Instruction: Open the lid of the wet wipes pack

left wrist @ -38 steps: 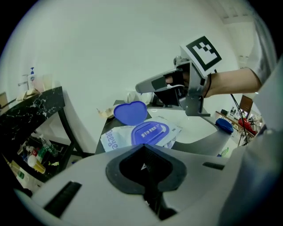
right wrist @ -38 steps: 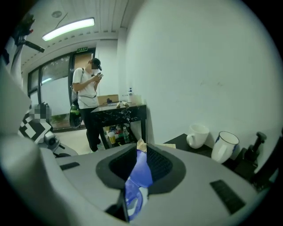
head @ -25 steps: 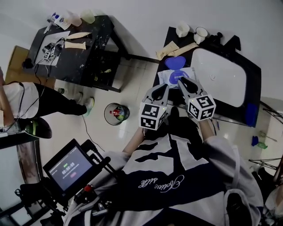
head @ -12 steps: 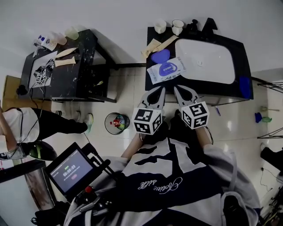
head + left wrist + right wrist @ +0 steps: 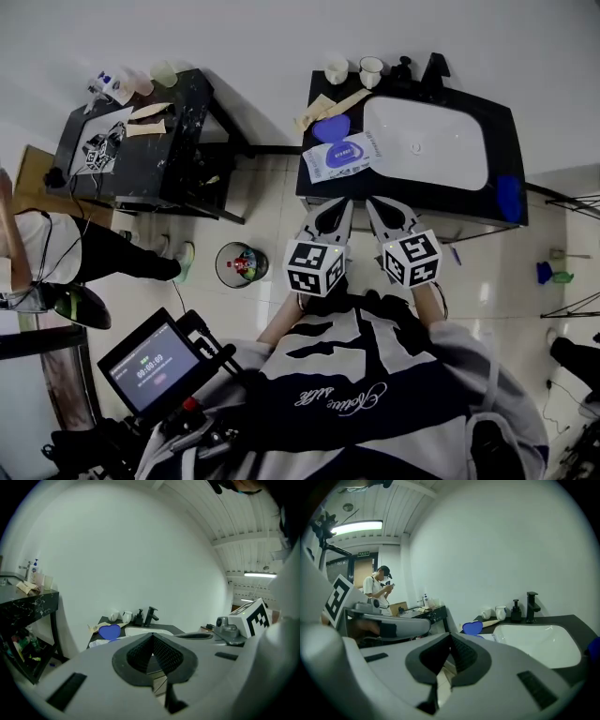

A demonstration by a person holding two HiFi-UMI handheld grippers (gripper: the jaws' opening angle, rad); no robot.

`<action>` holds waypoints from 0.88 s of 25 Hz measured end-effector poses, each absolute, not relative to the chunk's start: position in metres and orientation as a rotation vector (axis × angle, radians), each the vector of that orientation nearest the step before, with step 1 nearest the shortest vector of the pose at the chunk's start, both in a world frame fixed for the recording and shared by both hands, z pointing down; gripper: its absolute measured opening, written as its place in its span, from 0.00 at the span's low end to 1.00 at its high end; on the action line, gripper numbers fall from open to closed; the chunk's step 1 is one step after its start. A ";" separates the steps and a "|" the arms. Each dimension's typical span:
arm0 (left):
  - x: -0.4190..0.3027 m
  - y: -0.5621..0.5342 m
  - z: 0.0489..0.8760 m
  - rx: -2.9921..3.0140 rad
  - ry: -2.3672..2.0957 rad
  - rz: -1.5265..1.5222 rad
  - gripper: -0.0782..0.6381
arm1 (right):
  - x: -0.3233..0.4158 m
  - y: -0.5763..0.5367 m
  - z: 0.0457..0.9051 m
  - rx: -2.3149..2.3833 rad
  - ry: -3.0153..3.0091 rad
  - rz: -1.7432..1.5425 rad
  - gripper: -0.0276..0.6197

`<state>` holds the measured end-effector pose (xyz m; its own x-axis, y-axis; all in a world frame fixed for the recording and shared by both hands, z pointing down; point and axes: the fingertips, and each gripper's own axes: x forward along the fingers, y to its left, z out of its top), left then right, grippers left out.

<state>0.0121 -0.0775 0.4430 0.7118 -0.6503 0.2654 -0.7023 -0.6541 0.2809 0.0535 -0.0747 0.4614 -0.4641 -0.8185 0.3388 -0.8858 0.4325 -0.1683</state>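
The wet wipes pack (image 5: pixel 341 156) lies on the left end of the black counter (image 5: pixel 500 120), white with a blue label. Its blue lid (image 5: pixel 333 128) is flipped up and back, and stands upright in the left gripper view (image 5: pixel 109 631) and the right gripper view (image 5: pixel 472 627). My left gripper (image 5: pixel 338 206) and right gripper (image 5: pixel 376 206) hang side by side over the floor, short of the counter's front edge, apart from the pack. Both are shut with nothing between the jaws, seen again in the left gripper (image 5: pixel 151 637) and right gripper (image 5: pixel 449 640) views.
A white basin (image 5: pixel 427 144) fills the counter's middle, with a black faucet (image 5: pixel 434 67) and two cups (image 5: pixel 337 71) behind. A bin (image 5: pixel 235 264) stands on the floor. A cluttered black table (image 5: pixel 141 150) and a person (image 5: pixel 42 248) are at the left.
Both grippers have drawn back from the wipes pack towards my body, and the counter now lies farther off in the head view. The blue lid stays flipped open.
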 end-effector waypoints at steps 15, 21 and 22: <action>0.075 0.048 0.431 2.419 -1.267 0.197 0.11 | 0.116 0.047 0.441 1.275 -2.595 0.544 0.04; 0.067 0.049 0.429 2.401 -1.300 0.218 0.11 | 0.107 0.042 0.436 1.263 -2.639 0.566 0.04; 0.066 0.049 0.430 2.401 -1.304 0.220 0.11 | 0.106 0.042 0.436 1.258 -2.647 0.560 0.04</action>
<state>0.0658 0.0485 0.4302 0.5529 -0.7692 0.3205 -0.8317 -0.4861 0.2682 0.1055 0.0421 0.4356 -0.6343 -0.7139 0.2966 -0.7729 0.5767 -0.2648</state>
